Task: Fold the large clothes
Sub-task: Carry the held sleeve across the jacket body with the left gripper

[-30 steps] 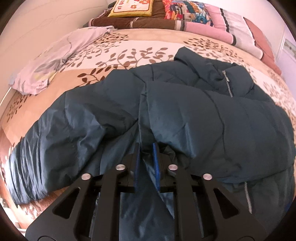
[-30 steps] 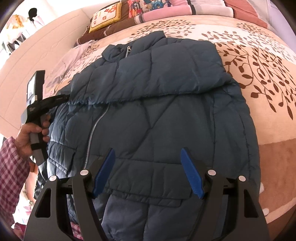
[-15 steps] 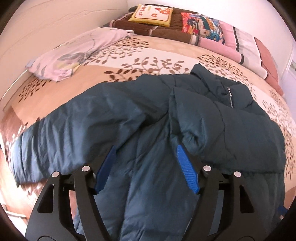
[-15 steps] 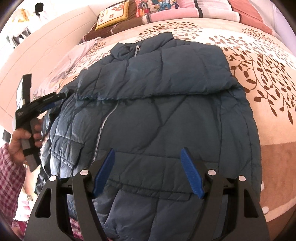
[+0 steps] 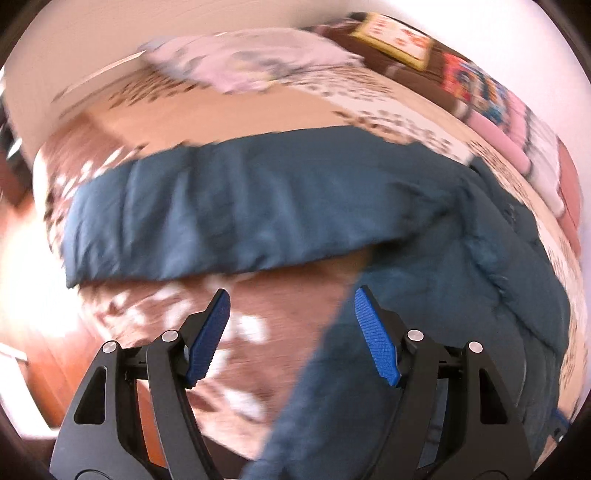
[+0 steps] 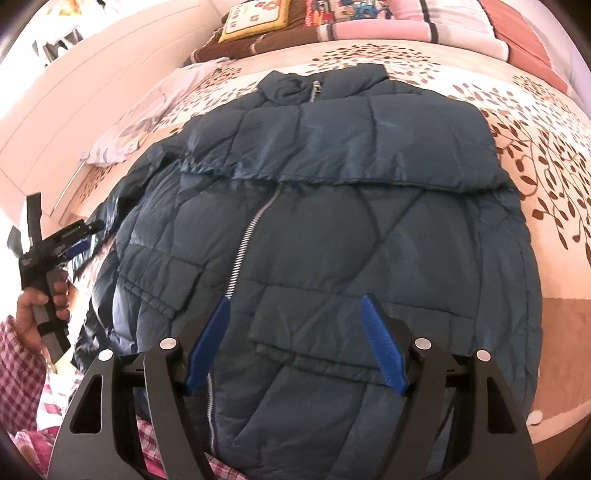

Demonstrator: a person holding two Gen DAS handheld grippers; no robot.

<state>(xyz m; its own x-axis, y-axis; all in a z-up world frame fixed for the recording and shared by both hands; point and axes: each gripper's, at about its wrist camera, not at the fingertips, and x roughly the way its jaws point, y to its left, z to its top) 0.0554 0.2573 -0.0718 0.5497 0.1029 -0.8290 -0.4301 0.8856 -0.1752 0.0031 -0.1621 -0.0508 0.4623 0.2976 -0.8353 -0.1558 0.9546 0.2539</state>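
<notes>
A dark teal quilted puffer jacket (image 6: 332, 229) lies front up on the bed, zipped, with one sleeve folded across its chest. In the blurred left wrist view its other sleeve (image 5: 236, 218) stretches out flat to the left of the body. My left gripper (image 5: 291, 317) is open and empty, above bare bedspread between the sleeve and the jacket's side. It also shows in the right wrist view (image 6: 79, 240) at the far left, held in a hand. My right gripper (image 6: 295, 325) is open and empty over the jacket's lower front, near the zipper.
The bed (image 6: 554, 147) has a leaf-patterned cover. A pale lilac garment (image 6: 136, 122) lies at its left side. Pillows and folded blankets (image 6: 369, 18) line the head. The person's plaid sleeve (image 6: 18, 362) is at the lower left. The bed's left edge (image 5: 33, 258) drops to the floor.
My left gripper let go of the jacket fabric, opened, and swung left, away from the jacket body toward the outstretched sleeve. My right gripper stayed open and edged closer over the jacket.
</notes>
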